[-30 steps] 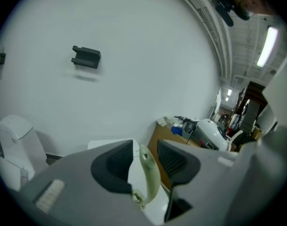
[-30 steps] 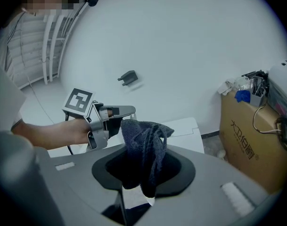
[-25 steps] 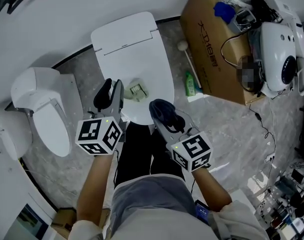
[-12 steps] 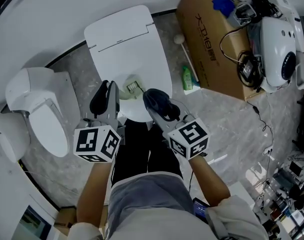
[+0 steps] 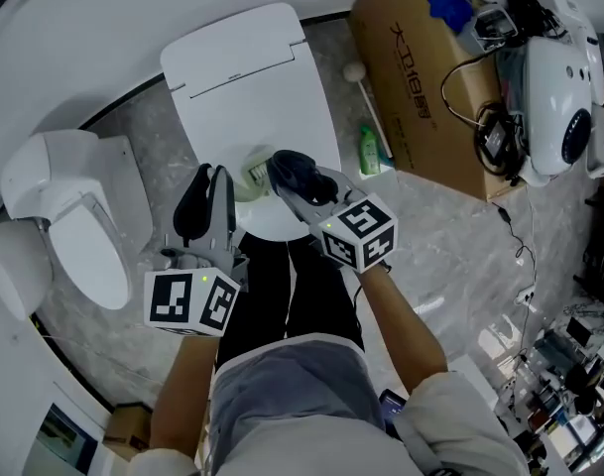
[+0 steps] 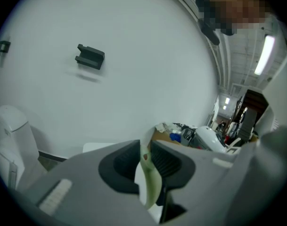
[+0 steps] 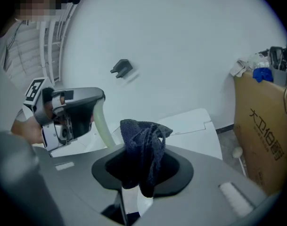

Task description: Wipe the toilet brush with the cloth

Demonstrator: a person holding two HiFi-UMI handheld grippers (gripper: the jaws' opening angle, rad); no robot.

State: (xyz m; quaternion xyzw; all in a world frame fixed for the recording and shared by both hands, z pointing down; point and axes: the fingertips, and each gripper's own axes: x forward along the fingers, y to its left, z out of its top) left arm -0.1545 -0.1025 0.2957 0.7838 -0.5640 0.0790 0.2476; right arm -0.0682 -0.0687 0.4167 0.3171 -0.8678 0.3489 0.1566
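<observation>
Now: I have both tools raised over the white toilet lid [image 5: 252, 77], close together.
Left claw [image 6: 144, 160]: closed on the handle of the pale green plastic toilet brush [image 6: 149, 187]. The brush head sticks out to the right of this claw, towards my other one.
Right claw [image 7: 141, 171]: pinching a bunched dark blue knitted cloth [image 7: 142, 147], which bulges above the jaws.
Change: over the last second I've carried the right claw forward and to the left. The cloth now sits just beside the brush head, where before it hung well apart from it. The left claw has barely shifted.
Meaning: the approach looks finished, so I judge the wiping contact comes next. I can't tell whether cloth and bristles already touch.
</observation>
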